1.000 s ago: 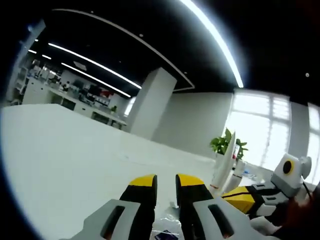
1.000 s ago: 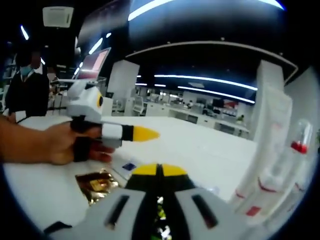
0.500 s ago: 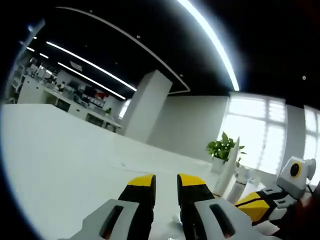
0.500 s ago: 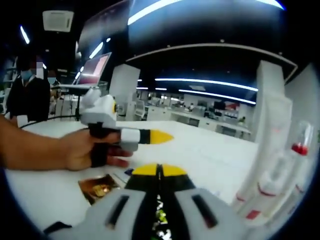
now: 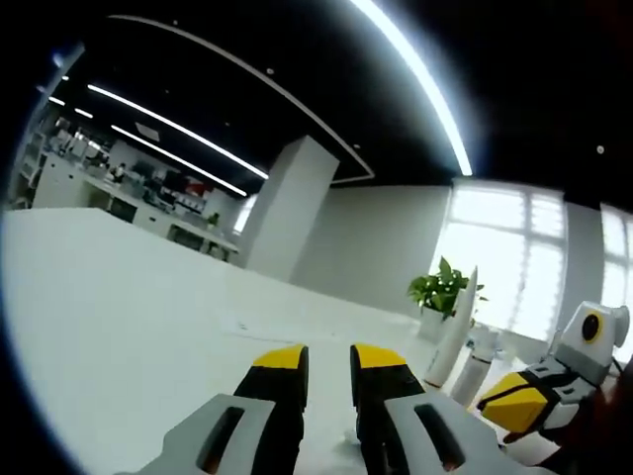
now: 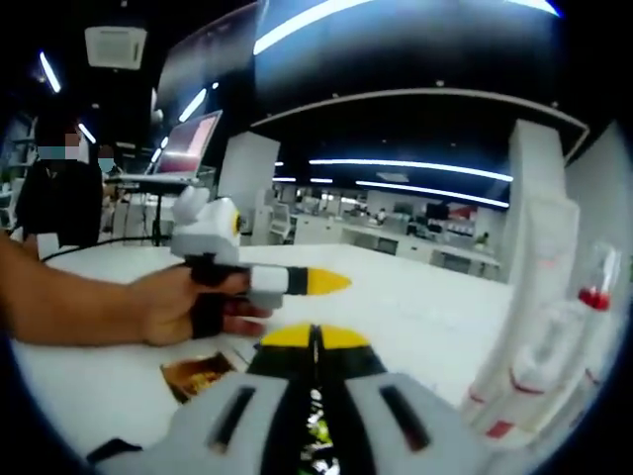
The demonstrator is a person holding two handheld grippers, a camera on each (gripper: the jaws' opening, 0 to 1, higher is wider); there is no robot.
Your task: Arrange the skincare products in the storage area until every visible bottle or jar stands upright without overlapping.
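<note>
Right gripper view: right gripper (image 6: 315,334) being held with jaws together, something small and green pinched between them, too blurred for naming. White tubes (image 6: 539,327) with red caps being seen upright at 3 o'clock, close together; gold sachet (image 6: 203,373) lying flat on table (image 6: 415,307) at 8 o'clock. Left gripper (image 6: 331,282) being carried with jaws closed, nothing held. Left gripper view: slim white bottle (image 5: 451,332) standing at 3 o'clock. Task judged partly done. Versus earlier frame: left gripper being lifted higher, farther from sachet.
</note>
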